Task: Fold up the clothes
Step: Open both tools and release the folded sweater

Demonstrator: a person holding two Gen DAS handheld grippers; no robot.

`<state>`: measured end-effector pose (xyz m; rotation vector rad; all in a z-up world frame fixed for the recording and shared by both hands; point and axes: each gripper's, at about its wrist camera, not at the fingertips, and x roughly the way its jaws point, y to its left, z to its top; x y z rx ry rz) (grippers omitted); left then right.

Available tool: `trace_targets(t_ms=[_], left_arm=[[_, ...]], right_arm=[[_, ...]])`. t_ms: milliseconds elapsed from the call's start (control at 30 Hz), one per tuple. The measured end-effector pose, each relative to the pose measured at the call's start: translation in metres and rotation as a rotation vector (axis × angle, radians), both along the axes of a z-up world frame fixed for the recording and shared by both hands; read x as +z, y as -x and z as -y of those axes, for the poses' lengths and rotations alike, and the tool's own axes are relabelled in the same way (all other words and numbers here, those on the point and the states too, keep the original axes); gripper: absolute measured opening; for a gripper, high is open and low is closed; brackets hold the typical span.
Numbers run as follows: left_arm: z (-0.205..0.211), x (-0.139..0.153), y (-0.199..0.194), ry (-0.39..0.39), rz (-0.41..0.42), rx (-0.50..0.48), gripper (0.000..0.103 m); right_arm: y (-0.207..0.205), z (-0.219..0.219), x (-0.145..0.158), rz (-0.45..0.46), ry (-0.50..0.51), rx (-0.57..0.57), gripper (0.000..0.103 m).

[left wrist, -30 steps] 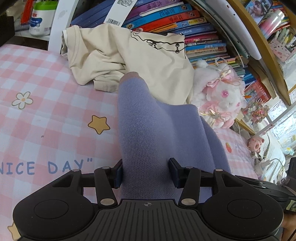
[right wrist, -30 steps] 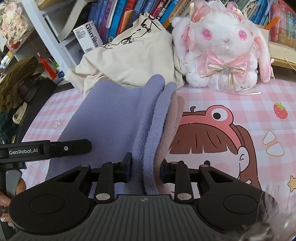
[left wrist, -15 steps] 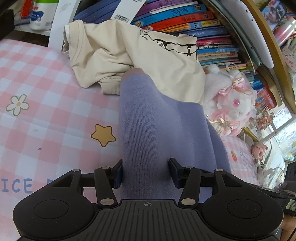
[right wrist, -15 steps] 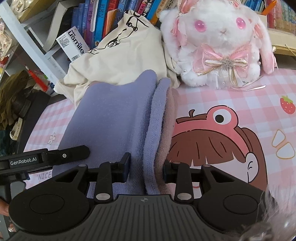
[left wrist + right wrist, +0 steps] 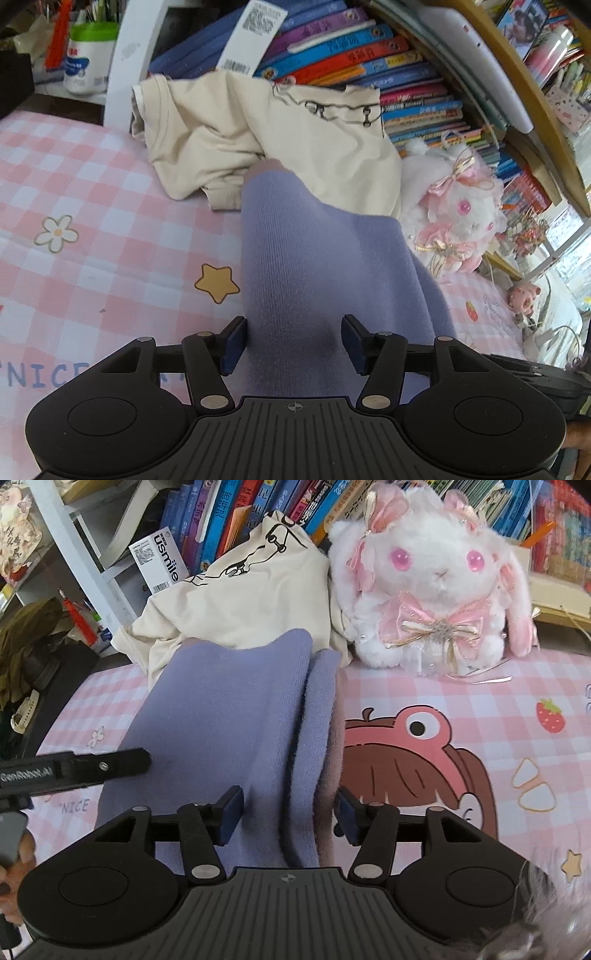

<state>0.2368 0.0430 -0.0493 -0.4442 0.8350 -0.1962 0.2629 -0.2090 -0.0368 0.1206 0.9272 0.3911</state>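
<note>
Checks of pink and white cover the surface (image 5: 92, 192), printed with a flower, a yellow star and the letters "NICE". In the left wrist view, the left tool (image 5: 291, 345) has its two blue pads spread apart, one on either side of a ridge of the purple garment (image 5: 314, 266); the pads lie close to the knit, but do not visibly squeeze it. The garment runs away from the tool towards a crumpled cream T-shirt (image 5: 258, 136) with a black line drawing, which leans against a row of books (image 5: 369, 55) on a shelf. To the right of the shirt sits a white plush rabbit (image 5: 458, 214) with pink bows.

In the right wrist view, the left tool's black finger (image 5: 107, 766) pokes in from the left edge over the purple garment (image 5: 221, 731). The garment lies on the surface (image 5: 517, 686) in folded layers, with a pinkish inner side showing along its right edge. The right tool (image 5: 288, 816) also stands spread, straddling those stacked folds at the near end. Right of it, the surface shows a cartoon girl in a pink frog hat and a strawberry. Behind, the cream T-shirt (image 5: 240, 594) and the plush rabbit (image 5: 436, 587) sit side by side, touching.
</note>
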Motion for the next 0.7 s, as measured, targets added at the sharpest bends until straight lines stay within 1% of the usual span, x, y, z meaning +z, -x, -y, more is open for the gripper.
trace_targets(t_ms=[33,67,167,200,300,333,400,500,567,633,700], left_arm=[[0.0,0.003,0.004,-0.005,0.009,0.003,0.057],[0.001,0.005,0.008,-0.011,0.018,0.007,0.061],[0.007,0.014,0.025,-0.034,0.055,0.007,0.066],[0.01,0.016,0.031,-0.052,0.064,0.002,0.069],[0.022,0.021,0.049,-0.124,0.084,-0.019,0.069],[0.027,0.022,0.055,-0.156,0.084,-0.02,0.069],[0.033,0.023,0.064,-0.192,0.081,-0.016,0.069],[0.037,0.023,0.079,-0.19,0.073,-0.004,0.069],[0.04,0.024,0.089,-0.193,0.069,-0.003,0.07],[0.044,0.026,0.099,-0.206,0.072,0.001,0.072],[0.047,0.027,0.109,-0.208,0.074,0.009,0.077]], right_arm=[[0.003,0.001,0.001,0.008,0.005,-0.001,0.058],[0.006,0.003,0.002,0.016,0.011,-0.002,0.061],[0.018,0.007,0.007,0.045,0.028,-0.006,0.066],[0.023,0.008,0.008,0.051,0.032,-0.008,0.067],[0.035,0.012,0.012,0.069,0.046,-0.011,0.07],[0.039,0.013,0.013,0.076,0.053,-0.012,0.072],[0.049,0.015,0.014,0.089,0.067,-0.013,0.073],[0.065,0.018,0.014,0.105,0.086,-0.013,0.076],[0.075,0.02,0.015,0.116,0.099,-0.013,0.08],[0.085,0.021,0.016,0.126,0.111,-0.012,0.082],[0.096,0.023,0.016,0.132,0.12,-0.014,0.084]])
